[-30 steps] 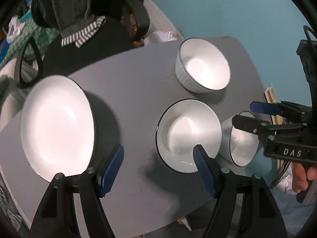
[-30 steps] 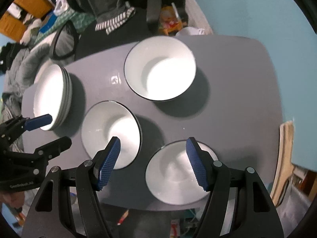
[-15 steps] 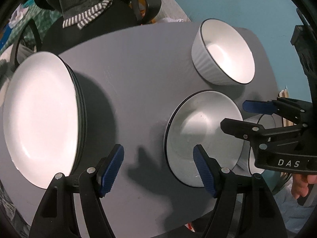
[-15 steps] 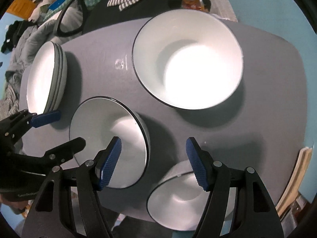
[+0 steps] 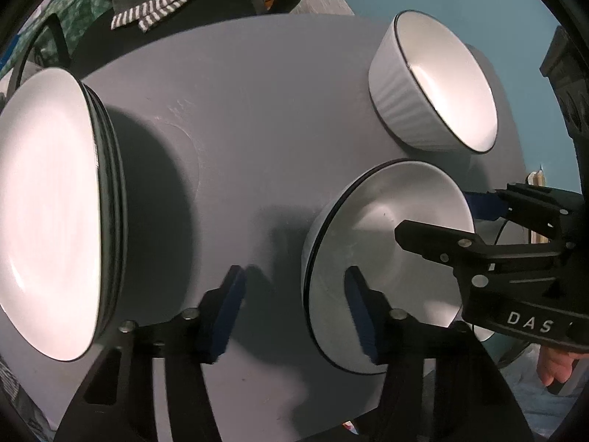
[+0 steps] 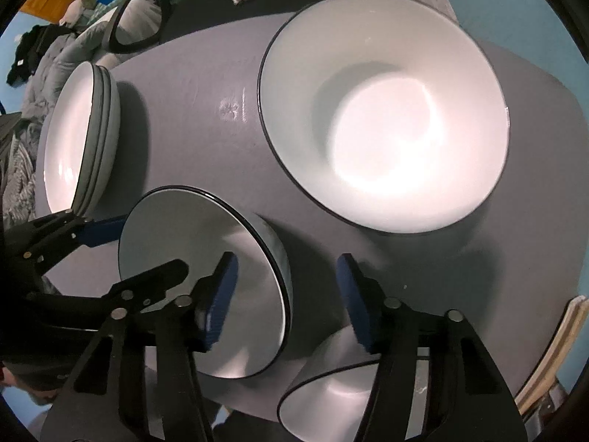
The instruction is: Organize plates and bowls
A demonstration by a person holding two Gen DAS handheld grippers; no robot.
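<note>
- Grey oval counter (image 5: pixel 257 118): carries all the crockery, spread apart with room to sort.
- Stack of white dark-rimmed plates (image 5: pixel 51 213): already gathered at the counter's left end, apparently the sorted pile.
- Large white ribbed bowl (image 5: pixel 434 88): upright at the far right, untouched.
- Shallow white dark-rimmed bowl (image 6: pixel 202 283): mid-counter, glossy and empty, flanked on both sides for a two-handed lift.
- Left gripper (image 5: pixel 294 309): just been narrowing, astride the bowl's left rim, pads not yet pressing.
- Right gripper (image 6: pixel 285 298): likewise closing in, astride the right rim, still unclamped.
</note>
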